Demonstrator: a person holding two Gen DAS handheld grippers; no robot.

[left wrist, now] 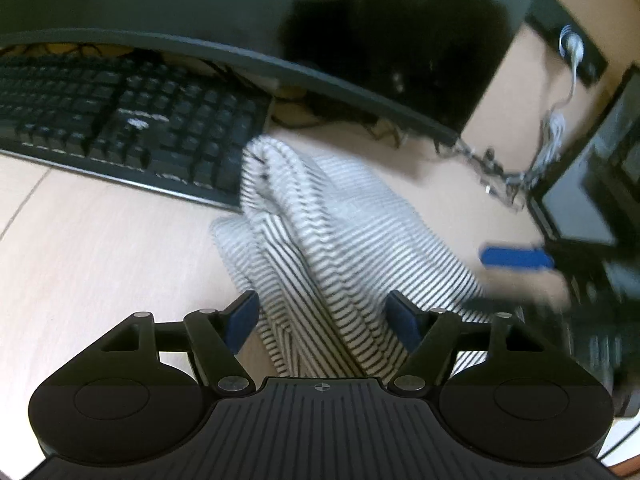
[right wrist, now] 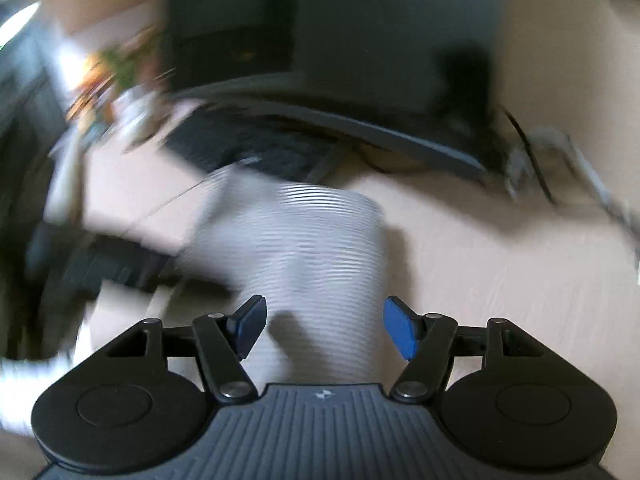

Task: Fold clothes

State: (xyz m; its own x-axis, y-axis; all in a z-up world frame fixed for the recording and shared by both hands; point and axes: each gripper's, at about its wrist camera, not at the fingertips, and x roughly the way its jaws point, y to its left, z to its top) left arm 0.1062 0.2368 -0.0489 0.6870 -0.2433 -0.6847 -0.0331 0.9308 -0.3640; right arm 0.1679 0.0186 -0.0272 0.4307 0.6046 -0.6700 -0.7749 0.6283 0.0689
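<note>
From the left wrist view, the left gripper (left wrist: 324,318) hangs low over a pale wooden table (left wrist: 92,248) with its fingers (left wrist: 243,320) spread wide and nothing pinched between them; the striped garment (left wrist: 320,232) lies bunched in a long ridge that runs from between those fingers away toward the far side, its far end lying just beside the corner of a black keyboard (left wrist: 132,128). Off to the right, a blue pad of the right gripper (left wrist: 516,258) shows near the cloth's right edge, blurred. A tangle of cables (left wrist: 496,168) sits far right under a dark monitor (left wrist: 280,12). From the right wrist view, heavily smeared by motion, the right gripper's fingers (right wrist: 400,332) also stand wide apart and hold nothing, with the garment spread on the table directly ahead of them. The cloth looks thin, light and limp, so I'd judge it will sag and slide on the smooth wood rather than hold a crease; a firm pinch at an edge or corner of the ridge, one with each gripper, seems the sensible hold.
</note>
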